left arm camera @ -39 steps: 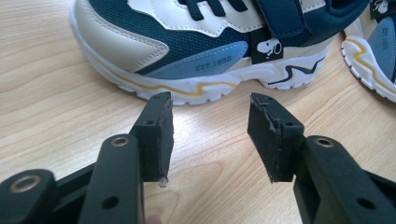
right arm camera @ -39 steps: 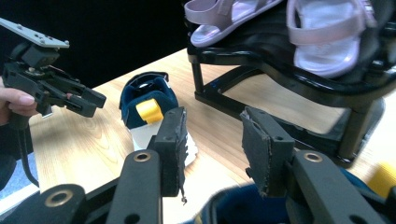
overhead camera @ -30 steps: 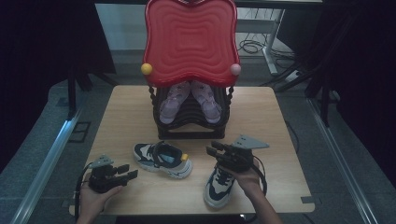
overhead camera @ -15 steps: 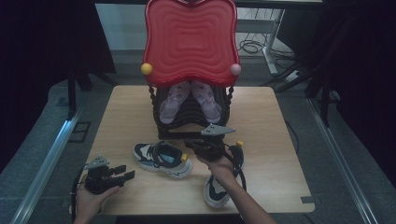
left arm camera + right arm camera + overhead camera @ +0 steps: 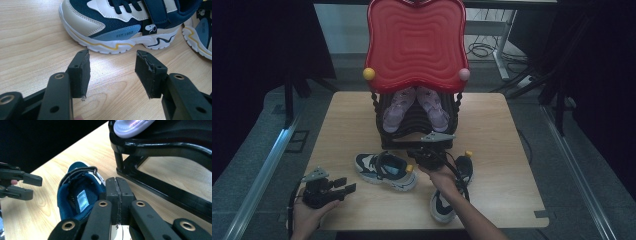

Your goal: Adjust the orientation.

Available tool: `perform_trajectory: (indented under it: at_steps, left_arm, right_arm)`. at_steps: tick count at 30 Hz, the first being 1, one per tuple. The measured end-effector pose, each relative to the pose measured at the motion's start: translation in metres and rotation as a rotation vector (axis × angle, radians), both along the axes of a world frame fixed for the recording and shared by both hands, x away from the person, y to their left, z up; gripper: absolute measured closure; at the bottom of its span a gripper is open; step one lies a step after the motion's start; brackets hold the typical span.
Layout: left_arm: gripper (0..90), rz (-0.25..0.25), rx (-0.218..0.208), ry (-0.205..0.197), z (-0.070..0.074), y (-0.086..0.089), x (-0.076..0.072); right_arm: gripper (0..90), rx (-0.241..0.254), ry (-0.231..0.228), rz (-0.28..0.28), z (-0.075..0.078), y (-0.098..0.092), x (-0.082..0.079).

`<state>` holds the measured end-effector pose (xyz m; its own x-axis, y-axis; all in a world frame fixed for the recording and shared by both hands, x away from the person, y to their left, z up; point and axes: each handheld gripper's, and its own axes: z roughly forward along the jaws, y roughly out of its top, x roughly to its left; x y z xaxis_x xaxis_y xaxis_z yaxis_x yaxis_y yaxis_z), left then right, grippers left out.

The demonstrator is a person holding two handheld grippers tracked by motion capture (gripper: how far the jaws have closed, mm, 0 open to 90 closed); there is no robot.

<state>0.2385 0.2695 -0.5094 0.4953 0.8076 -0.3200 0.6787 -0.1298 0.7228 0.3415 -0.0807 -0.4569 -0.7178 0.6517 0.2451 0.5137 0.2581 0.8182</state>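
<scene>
The right gripper [image 5: 428, 156], jaws pressed together and empty, sits at the heel opening of the navy sneaker [image 5: 386, 170], placed to hook it. The left gripper [image 5: 343, 186] waits nearby on the table [image 5: 502, 150], jaws apart and empty.

High view: overhead, facing forward and down over the pale wooden table [image 5: 347, 125]. Left gripper view: low, close, facing the navy-and-cream sneaker [image 5: 120, 23]. Right gripper view: close above the same sneaker [image 5: 77, 195], shared by all.
</scene>
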Motion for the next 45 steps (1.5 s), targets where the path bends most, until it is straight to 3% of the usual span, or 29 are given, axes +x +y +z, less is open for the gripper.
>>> perform_trajectory:
  at_steps: [6,8,16,23,29,45]
  left_arm:
    - [45.7,-0.003,0.0,0.002,-0.001,0.0,0.0]
    - [45.7,-0.002,0.002,0.003,-0.001,0.0,0.0]
    - [45.7,0.004,0.001,-0.005,0.001,0.002,-0.001]
    - [45.6,0.011,0.002,-0.007,0.002,0.004,-0.001]
    - [45.6,0.013,0.002,-0.008,0.002,0.002,-0.002]
    - [45.5,0.015,0.003,-0.001,0.0,0.003,-0.001]
  right_arm:
    - [88.9,-0.028,0.014,-0.014,-0.004,0.005,0.002]
    - [88.9,-0.018,0.051,-0.003,-0.008,0.008,0.002]
    - [89.0,-0.053,0.047,-0.011,-0.012,0.015,-0.002]
    - [89.1,-0.055,0.032,0.0,-0.013,0.016,-0.014]
    - [89.1,-0.086,-0.011,0.032,-0.012,0.021,-0.032]
    - [89.1,-0.051,0.002,0.114,-0.019,0.029,-0.058]
